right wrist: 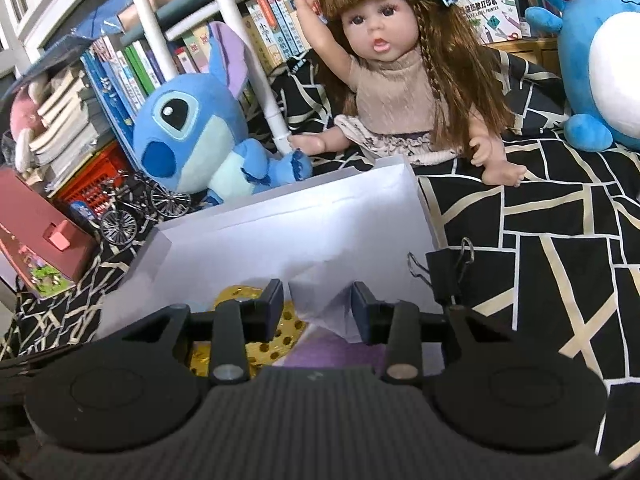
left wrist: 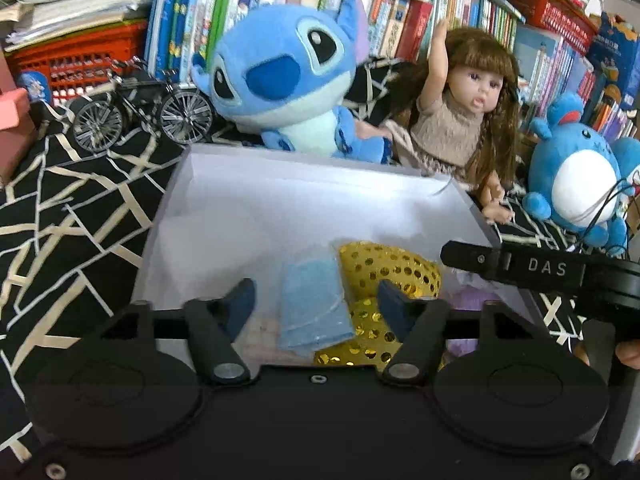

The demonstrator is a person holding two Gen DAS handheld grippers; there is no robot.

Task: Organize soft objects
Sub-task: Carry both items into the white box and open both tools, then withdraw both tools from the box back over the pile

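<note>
A white box (left wrist: 224, 200) (right wrist: 248, 236) lies open on the black patterned bedspread. Inside it are a folded blue cloth (left wrist: 312, 304), a gold sequinned fabric (left wrist: 392, 268) (right wrist: 280, 344) and something purple (right wrist: 336, 352). My left gripper (left wrist: 316, 300) hovers over the box, open, with the blue cloth lying below the gap between its fingers. My right gripper (right wrist: 316, 300) is open too, and a crumpled fold of white paper (right wrist: 324, 292) rises between its fingers without being pinched. Its black casing (left wrist: 552, 270) shows at the right of the left wrist view.
Behind the box sit a blue alien plush (left wrist: 280, 76) (right wrist: 192, 128), a long-haired doll (left wrist: 460, 112) (right wrist: 400, 80) and a round blue-and-white plush (left wrist: 576, 176) (right wrist: 600, 60). A miniature bicycle (left wrist: 140, 112) stands at the left. A black binder clip (right wrist: 448, 276) grips the box's right rim. Bookshelves line the back.
</note>
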